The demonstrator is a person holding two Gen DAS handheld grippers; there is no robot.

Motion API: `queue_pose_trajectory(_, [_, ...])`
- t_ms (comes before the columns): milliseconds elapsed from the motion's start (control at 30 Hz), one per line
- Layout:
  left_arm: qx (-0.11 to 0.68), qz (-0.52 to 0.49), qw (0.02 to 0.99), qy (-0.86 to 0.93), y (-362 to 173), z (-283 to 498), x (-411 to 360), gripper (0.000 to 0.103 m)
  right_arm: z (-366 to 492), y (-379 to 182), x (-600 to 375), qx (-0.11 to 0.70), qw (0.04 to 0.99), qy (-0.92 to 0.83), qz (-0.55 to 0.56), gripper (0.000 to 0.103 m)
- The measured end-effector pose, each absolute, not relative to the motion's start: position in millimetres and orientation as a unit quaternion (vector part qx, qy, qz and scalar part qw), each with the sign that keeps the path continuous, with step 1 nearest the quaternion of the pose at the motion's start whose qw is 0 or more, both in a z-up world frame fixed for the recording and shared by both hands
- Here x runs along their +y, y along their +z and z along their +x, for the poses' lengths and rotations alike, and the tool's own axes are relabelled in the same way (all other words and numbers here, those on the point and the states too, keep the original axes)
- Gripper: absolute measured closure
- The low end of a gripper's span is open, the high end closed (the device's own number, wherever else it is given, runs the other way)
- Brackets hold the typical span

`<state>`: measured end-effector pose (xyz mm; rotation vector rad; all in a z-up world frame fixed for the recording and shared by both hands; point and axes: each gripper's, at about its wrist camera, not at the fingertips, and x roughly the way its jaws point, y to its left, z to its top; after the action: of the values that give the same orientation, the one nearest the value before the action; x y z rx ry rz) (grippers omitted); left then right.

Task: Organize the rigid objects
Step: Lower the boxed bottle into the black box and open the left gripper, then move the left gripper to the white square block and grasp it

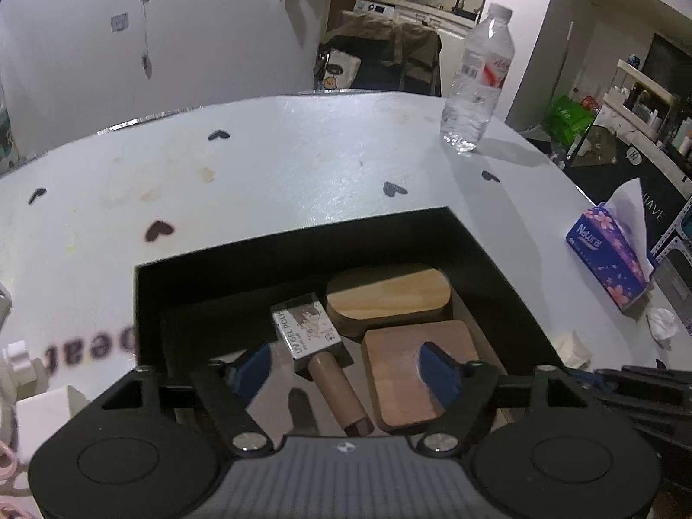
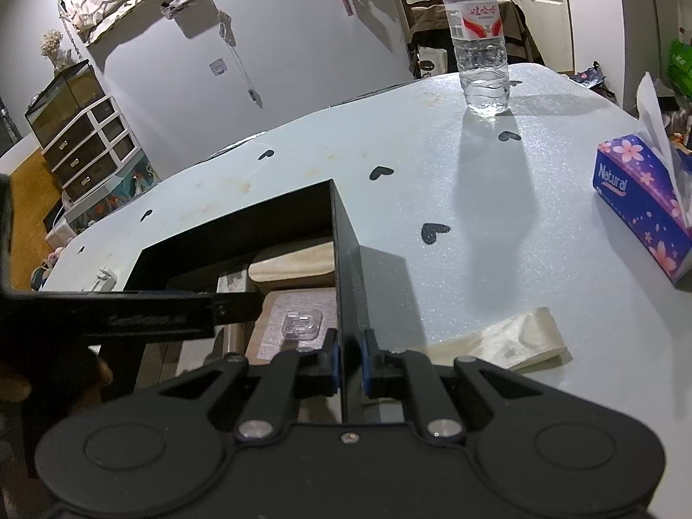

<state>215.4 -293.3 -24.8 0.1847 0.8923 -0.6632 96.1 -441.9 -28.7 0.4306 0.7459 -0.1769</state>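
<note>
Left wrist view: the left gripper [image 1: 346, 372] tilts down over the open black rectangular box [image 1: 147, 302], jaws apart above the gel polish bottle [image 1: 320, 359] lying inside beside two wooden blocks [image 1: 406, 372]. The right gripper [image 2: 349, 361] is clamped on the box's right wall, with bare white table [image 2: 475, 259] beyond.

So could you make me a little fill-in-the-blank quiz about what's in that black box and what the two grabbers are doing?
1. The right gripper is clamped on the wall of the black ____.
2. The left gripper hangs open above a UV gel polish bottle, holding ____.
3. Inside the black box, the oval wooden block lies beside a ____ wooden block with rounded corners.
4. The water bottle stands ____ on the table, outside the box.

Missing words: box; nothing; square; upright
</note>
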Motion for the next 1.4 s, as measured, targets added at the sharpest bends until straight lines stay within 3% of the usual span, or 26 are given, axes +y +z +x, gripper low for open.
queue_pose_trajectory(367, [0.379,0.086,0.859,-0.334,-3.2,190.0,-265.1,0.007,96.6,-29.4,-441.8,0.362,0.904,-0.089,0.209,0.093])
queue_pose_trajectory(733, [0.335,0.095,0.88,-0.322,10.1,163.6,-219.9,0.0,97.3,-29.3,-439.7,0.364,0.904,-0.094,0.204,0.093])
queue_pose_trajectory(1300, [0.311,0.069,0.929,-0.186,-10.1,161.9,-122.6,0.0,98.2,-28.7,-437.0,0.366,0.904,-0.097,0.201,0.093])
queue_pose_trajectory(1400, [0.317,0.054,0.933,-0.164,-13.2,166.8,-112.6,0.004,98.1,-28.5,-436.7,0.366,0.903,-0.098,0.201,0.093])
